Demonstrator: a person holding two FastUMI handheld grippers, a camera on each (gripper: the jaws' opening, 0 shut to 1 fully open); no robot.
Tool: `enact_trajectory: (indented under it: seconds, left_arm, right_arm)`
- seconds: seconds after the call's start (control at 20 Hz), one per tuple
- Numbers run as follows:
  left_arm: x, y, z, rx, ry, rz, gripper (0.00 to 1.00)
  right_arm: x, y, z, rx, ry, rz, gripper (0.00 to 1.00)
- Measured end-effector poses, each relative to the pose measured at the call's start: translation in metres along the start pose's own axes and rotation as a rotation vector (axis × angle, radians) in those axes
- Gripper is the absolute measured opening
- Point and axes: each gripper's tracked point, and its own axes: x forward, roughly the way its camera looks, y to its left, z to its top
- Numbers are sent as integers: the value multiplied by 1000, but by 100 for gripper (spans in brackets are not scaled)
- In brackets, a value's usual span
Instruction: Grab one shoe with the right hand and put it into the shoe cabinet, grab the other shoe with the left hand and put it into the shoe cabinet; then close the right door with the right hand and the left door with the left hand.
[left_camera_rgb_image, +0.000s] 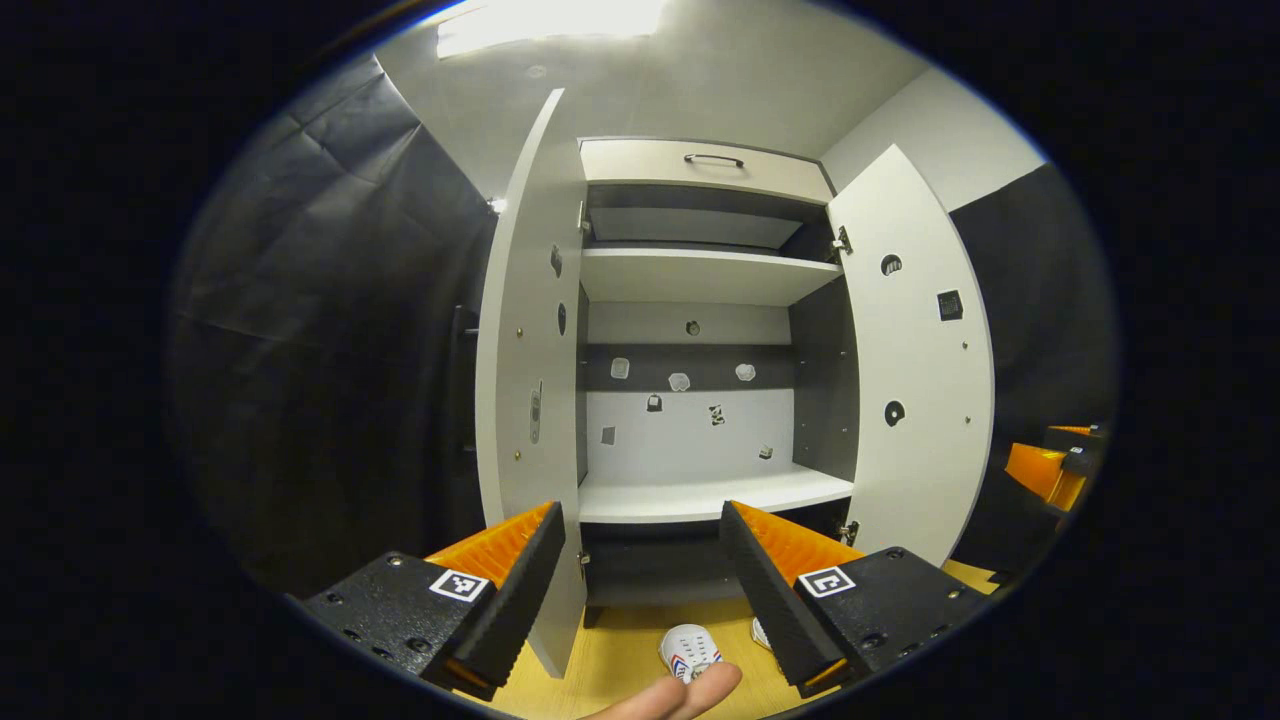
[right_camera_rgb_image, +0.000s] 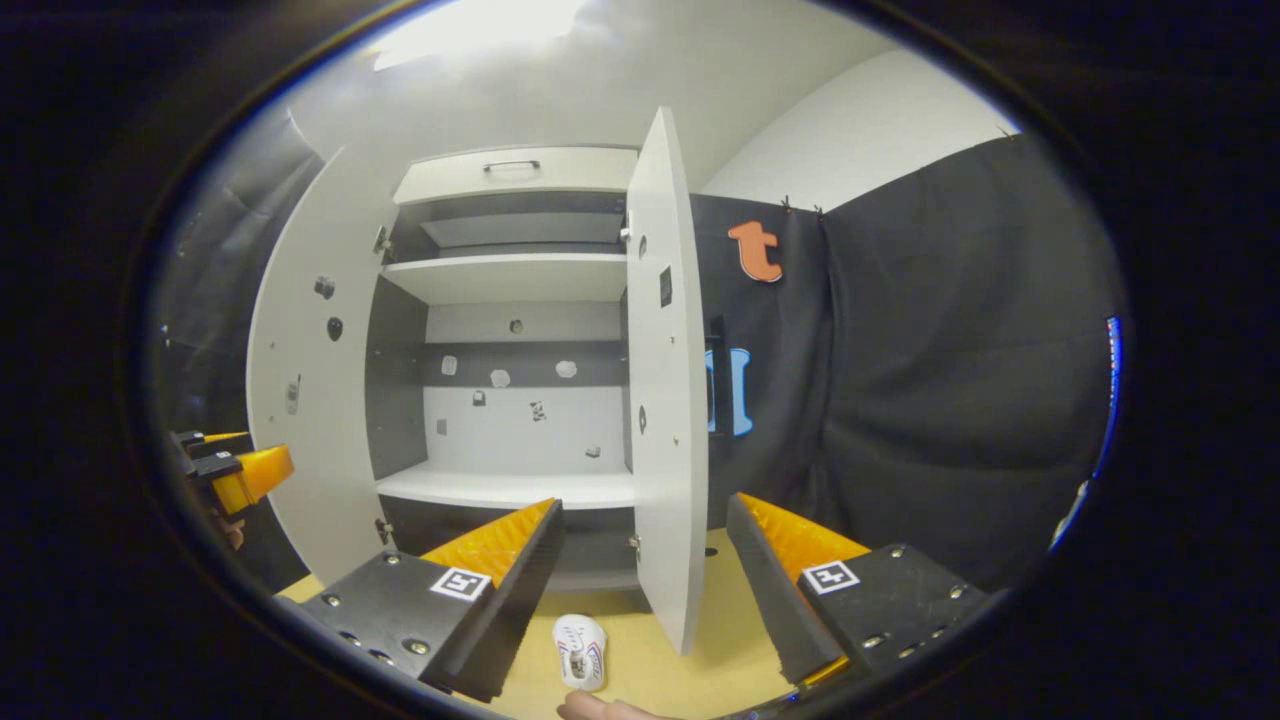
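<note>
A small white shoe (left_camera_rgb_image: 690, 650) lies on the yellow floor (left_camera_rgb_image: 620, 650) at the bottom centre of the left gripper view, in front of the shoe cabinet (left_camera_rgb_image: 700, 330). A second shoe (left_camera_rgb_image: 762, 632) shows only as an edge just right of it, partly hidden behind the gripper's finger. In the right gripper view, one white shoe (right_camera_rgb_image: 580, 650) lies on the floor at bottom centre, just in front of the right door's lower edge.

The cabinet stands open. The left door (left_camera_rgb_image: 525, 380) and right door (left_camera_rgb_image: 915, 370) are both swung outward. Inside, the lower shelf (left_camera_rgb_image: 700, 495) and the upper shelf (left_camera_rgb_image: 700, 272) are bare; a drawer with a handle (left_camera_rgb_image: 713, 159) sits at the top.

The left gripper (left_camera_rgb_image: 640, 580) is held with fingers wide apart, gripping nothing, aimed at the cabinet interior. The right gripper (right_camera_rgb_image: 645, 580) is likewise spread, with the right door's edge standing between its fingers farther off. A fingertip (left_camera_rgb_image: 680, 695) shows at the bottom edge of the left gripper view.
</note>
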Motion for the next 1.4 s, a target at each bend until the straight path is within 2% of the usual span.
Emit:
enact_trajectory:
  seconds: [0.25,0.45,0.5,0.55,0.7,0.9,0.95,1.05,1.15,1.2,1.25,1.3,1.4]
  left_arm:
    - [3,3,-8,-14,18,-11,97]
    - [0,12,-14,-23,20,-4,97]
    - [-1,15,-16,-26,19,-3,97]
    - [-3,17,-18,-27,18,0,97]
    - [-7,27,-27,-25,19,7,97]
    - [-12,37,-40,-33,24,8,97]
    - [-13,40,-44,-38,27,14,97]
    - [-12,42,-52,-49,36,17,97]
    - [-12,45,-56,-35,33,17,97]
    - [-13,47,-58,-31,31,19,97]
    - [-13,48,-59,-33,32,17,97]
    - [-13,47,-62,-42,35,12,97]
    - [-12,48,-67,-57,46,4,97]
  right_arm:
    - [6,11,-11,-23,11,9,98]
    - [15,23,-40,-45,37,19,100]
    - [19,24,-53,-58,53,20,98]
    - [23,30,-67,-71,75,28,94]
    - [39,51,-112,-114,134,56,98]
    - [63,91,-198,-104,272,133,94]
    - [68,97,-221,-106,314,141,98]
    - [76,108,-268,-107,396,155,98]
    - [82,114,-308,-98,472,156,94]
    - [84,116,-325,-92,504,159,98]
    - [86,116,-338,-89,528,156,94]
    - [88,115,-351,-91,548,145,98]
    - [90,112,-374,-103,590,124,98]
